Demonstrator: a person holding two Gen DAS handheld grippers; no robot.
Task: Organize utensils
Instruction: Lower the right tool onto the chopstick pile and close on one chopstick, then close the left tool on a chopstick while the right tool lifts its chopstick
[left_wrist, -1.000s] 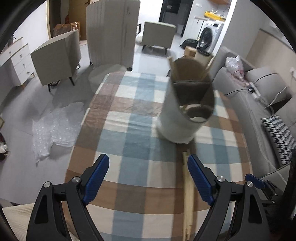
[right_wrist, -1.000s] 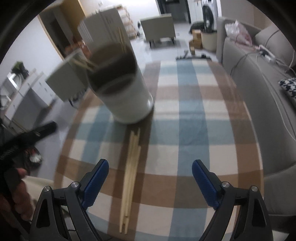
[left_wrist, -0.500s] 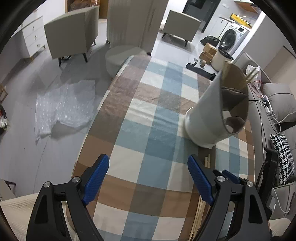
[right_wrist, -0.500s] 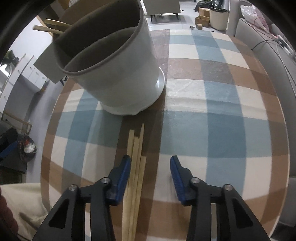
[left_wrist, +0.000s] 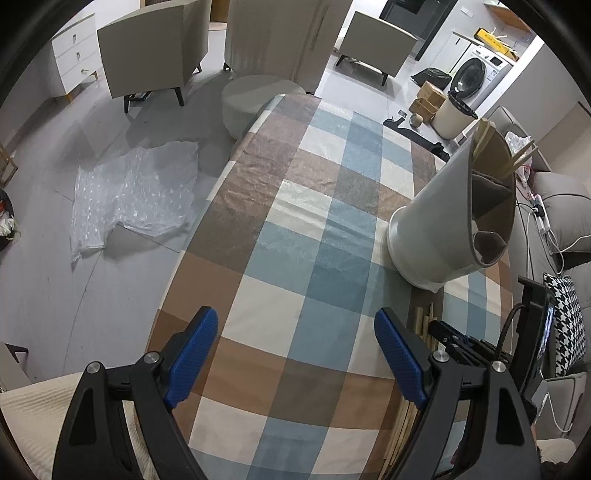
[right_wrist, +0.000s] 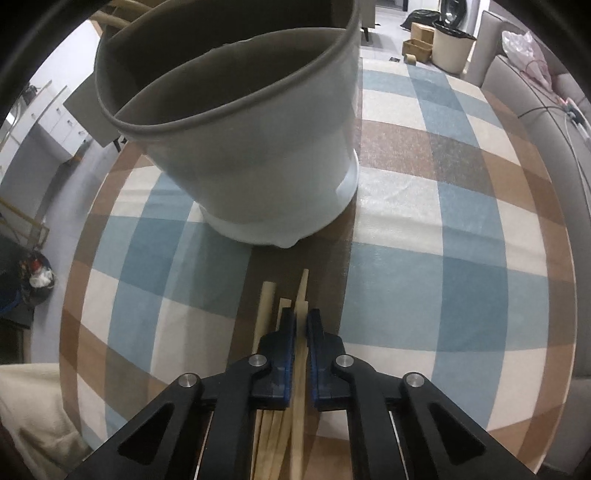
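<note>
Since a second ago, left view: holder (left_wrist: 443, 229) slid toward frame right; my left gripper (left_wrist: 295, 354) hangs spread over bare bench (left_wrist: 295, 229).

Right view: right gripper (right_wrist: 301, 332) just closed, pinching one chopstick (right_wrist: 303, 291); neighbouring sticks (right_wrist: 264, 310) touch and may drag or scatter on lifting.

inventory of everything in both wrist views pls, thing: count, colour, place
table: one, blue, brown and cream check cloth, centre
utensil holder: one, pale grey, dark divided inside, upright on table beyond the sticks
chopsticks: loose bundle, exact count unclear, pale wood, flat on table before holder; a few more stand in the holder
armchairs: two, beige, far floor
bubble wrap: one sheet, clear, floor beside table
washing machine: one, white, far room
sofa: one, grey, along the table's side
left gripper: black with blue fingers, open over bare cloth
right gripper: same colours, just closed on one chopstick
</note>
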